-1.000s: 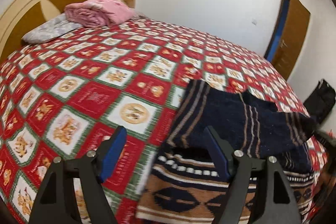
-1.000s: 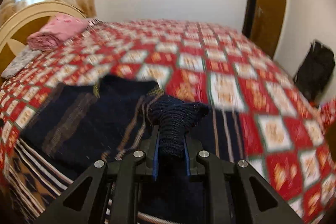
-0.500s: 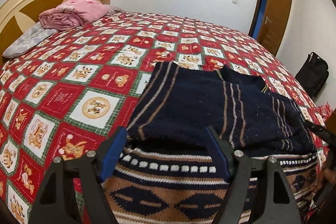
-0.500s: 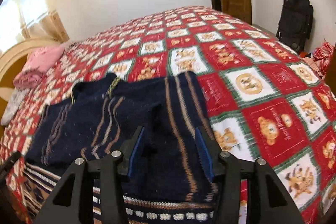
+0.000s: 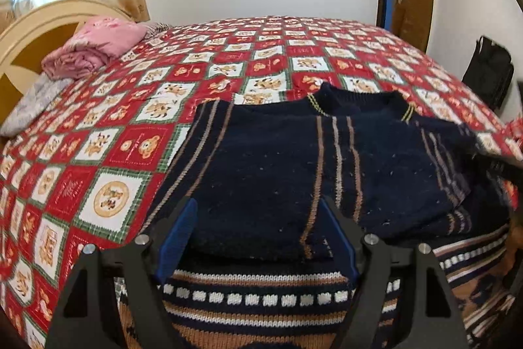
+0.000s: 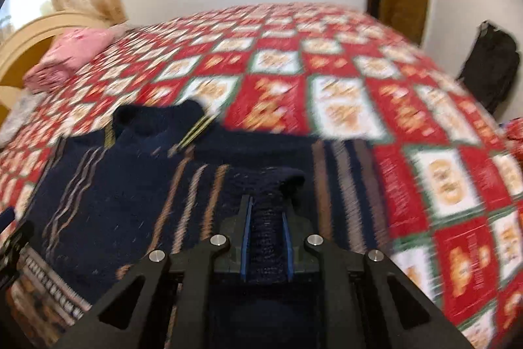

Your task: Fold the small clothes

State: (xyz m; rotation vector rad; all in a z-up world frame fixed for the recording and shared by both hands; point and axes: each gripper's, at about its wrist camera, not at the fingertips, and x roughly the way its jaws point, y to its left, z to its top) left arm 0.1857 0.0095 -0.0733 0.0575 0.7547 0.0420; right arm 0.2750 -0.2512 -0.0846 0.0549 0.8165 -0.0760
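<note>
A small navy knit sweater [image 5: 278, 165] with tan stripes and a patterned brown hem lies on the bed, both sleeves folded in over the body. My left gripper [image 5: 258, 228] is open and empty, its jaws wide over the folded left sleeve's lower end. In the right wrist view the sweater [image 6: 130, 192] fills the lower left, blurred by motion. My right gripper [image 6: 266, 218] is shut on a bunched fold of the navy knit at the sweater's right side, apparently the sleeve.
The bed carries a red, white and green bear-pattern quilt [image 5: 137, 107]. A folded pink blanket [image 5: 94, 48] and a grey pillow [image 5: 29, 107] lie by the headboard at far left. A dark bag [image 5: 490, 77] stands on the floor by the door at right.
My right gripper was open over the sweater half a second ago and is now shut on a fold of it again. My left gripper has swung right over the sweater, staying open.
</note>
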